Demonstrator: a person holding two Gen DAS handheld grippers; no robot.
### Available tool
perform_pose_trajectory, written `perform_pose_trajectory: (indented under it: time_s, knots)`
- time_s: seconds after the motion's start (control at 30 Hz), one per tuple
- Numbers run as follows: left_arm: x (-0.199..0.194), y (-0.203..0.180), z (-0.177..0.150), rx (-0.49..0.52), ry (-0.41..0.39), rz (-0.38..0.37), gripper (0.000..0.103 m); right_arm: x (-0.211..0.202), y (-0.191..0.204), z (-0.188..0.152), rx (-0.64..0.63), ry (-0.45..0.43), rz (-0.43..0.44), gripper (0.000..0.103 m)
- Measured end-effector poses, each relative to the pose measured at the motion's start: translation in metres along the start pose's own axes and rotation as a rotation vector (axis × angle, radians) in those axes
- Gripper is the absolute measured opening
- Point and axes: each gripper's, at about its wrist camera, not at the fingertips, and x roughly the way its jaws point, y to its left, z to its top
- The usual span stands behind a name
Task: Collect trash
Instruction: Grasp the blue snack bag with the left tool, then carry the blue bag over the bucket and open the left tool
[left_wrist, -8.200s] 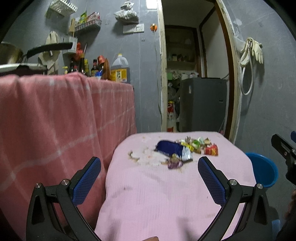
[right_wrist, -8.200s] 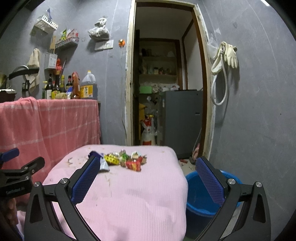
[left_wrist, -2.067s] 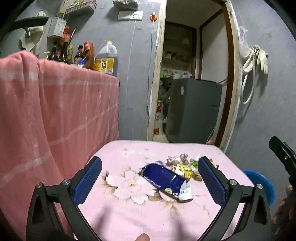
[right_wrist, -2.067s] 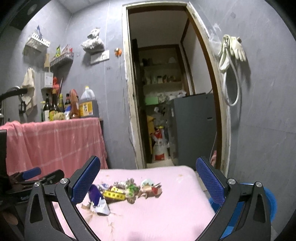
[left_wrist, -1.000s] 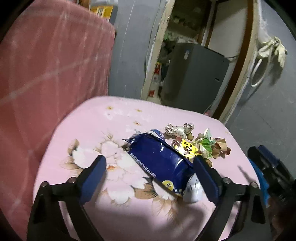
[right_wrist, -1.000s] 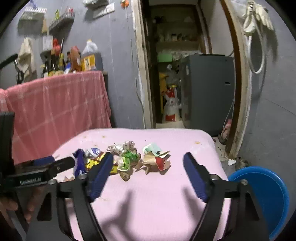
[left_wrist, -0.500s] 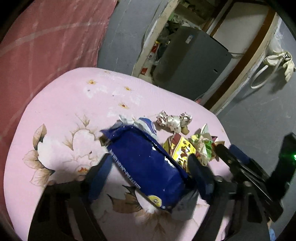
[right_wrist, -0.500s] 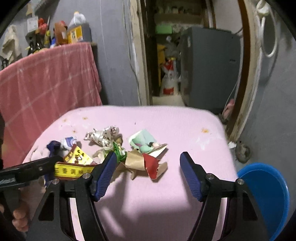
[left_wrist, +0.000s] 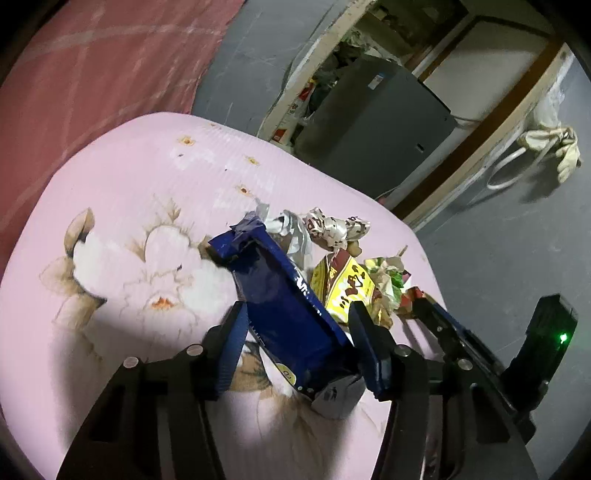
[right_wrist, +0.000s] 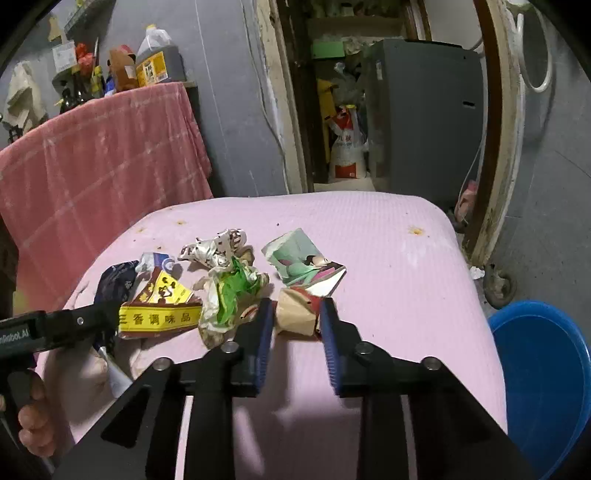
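Observation:
A heap of wrappers lies on a pink floral cloth (left_wrist: 122, 184) over a small table. My left gripper (left_wrist: 299, 325) is shut on a dark blue snack bag (left_wrist: 280, 295), which tilts up between the pads. Beside it lie a yellow and red packet (left_wrist: 343, 284) and a crumpled foil wrapper (left_wrist: 332, 229). My right gripper (right_wrist: 295, 317) is shut on a brown and red crumpled wrapper (right_wrist: 297, 312). In the right wrist view the yellow packet (right_wrist: 159, 306), a green crumpled wrapper (right_wrist: 232, 288) and a pale green carton piece (right_wrist: 299, 262) lie in front.
A blue plastic basin (right_wrist: 546, 373) stands on the floor right of the table. A pink checked cloth (right_wrist: 92, 166) covers a taller counter at the left, with bottles (right_wrist: 155, 62) on top. A doorway with a grey cabinet (right_wrist: 424, 118) is behind.
Both grippers came down to the heap and closed. The left one closed on the blue bag and tilted it up; the right one closed on the brown and red wrapper.

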Motion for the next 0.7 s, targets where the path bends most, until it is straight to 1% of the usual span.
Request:
perform_pose_trajectory:
  time_s: [0.03, 0.07, 0.2, 0.4, 0.5, 0.6, 0.7]
  knots:
    - [-0.002, 0.0, -0.001, -0.009, 0.004, -0.015, 0.031, -0.003, 0.0, -0.002, 0.003, -0.002, 0.002, 0.02]
    - [-0.003, 0.0, -0.002, -0.015, 0.01, -0.026, 0.028, -0.005, 0.0, -0.004, 0.005, -0.004, 0.001, 0.02]
    - [-0.014, -0.001, -0.007, -0.011, -0.011, -0.027, 0.028, -0.02, -0.001, -0.012, 0.02, -0.031, 0.005, 0.019]
    - [-0.028, -0.011, -0.017, 0.012, -0.05, -0.032, 0.024, -0.048, 0.003, -0.021, 0.016, -0.116, 0.005, 0.019]
    - [-0.036, -0.025, -0.023, 0.062, -0.086, -0.012, 0.022, -0.063, 0.004, -0.025, 0.017, -0.165, 0.012, 0.019]
    - [-0.044, -0.046, -0.032, 0.14, -0.135, 0.015, 0.02, -0.078, 0.007, -0.027, 0.012, -0.214, 0.012, 0.019]
    - [-0.05, -0.066, -0.04, 0.202, -0.185, -0.002, 0.02, -0.099, 0.009, -0.027, -0.005, -0.288, 0.001, 0.019]
